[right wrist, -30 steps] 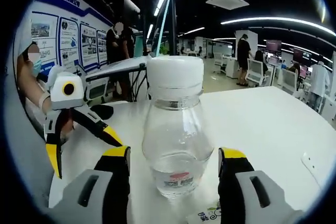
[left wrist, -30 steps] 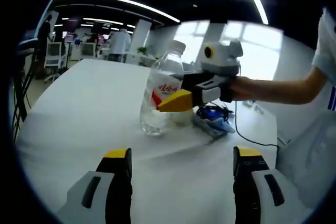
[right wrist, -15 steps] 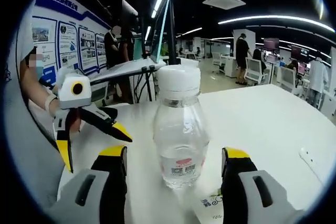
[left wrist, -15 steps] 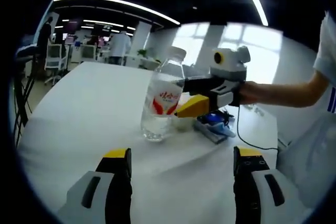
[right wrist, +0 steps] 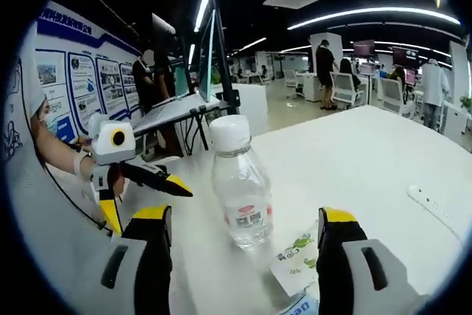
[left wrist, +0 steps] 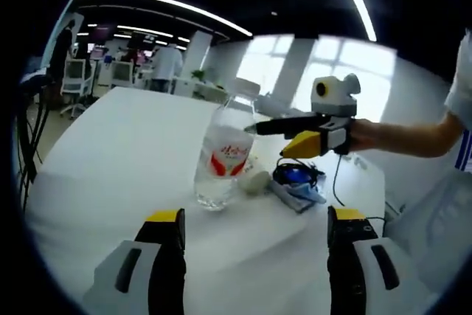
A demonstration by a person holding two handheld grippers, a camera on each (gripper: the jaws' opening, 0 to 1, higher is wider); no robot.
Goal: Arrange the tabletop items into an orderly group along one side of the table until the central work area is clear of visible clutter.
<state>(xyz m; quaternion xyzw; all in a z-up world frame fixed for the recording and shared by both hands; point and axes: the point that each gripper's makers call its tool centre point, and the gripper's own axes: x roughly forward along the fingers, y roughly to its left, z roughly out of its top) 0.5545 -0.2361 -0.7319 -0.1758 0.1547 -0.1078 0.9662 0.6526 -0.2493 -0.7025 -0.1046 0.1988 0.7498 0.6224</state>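
Standing upright near the desk [right wrist: 383, 145] edge, water bottle [right wrist: 241, 186] is free; both tools gape empty — right tool [right wrist: 243, 245] should regrip low, squarely.

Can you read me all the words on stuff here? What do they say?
Bottle label: red mark and a barcode, words too small to read.
Bottle label in the left gripper view: red characters, too blurred to read.
Packet by the bottle: green print, unreadable.
Wall posters: text too small to read.
None can be quoted.
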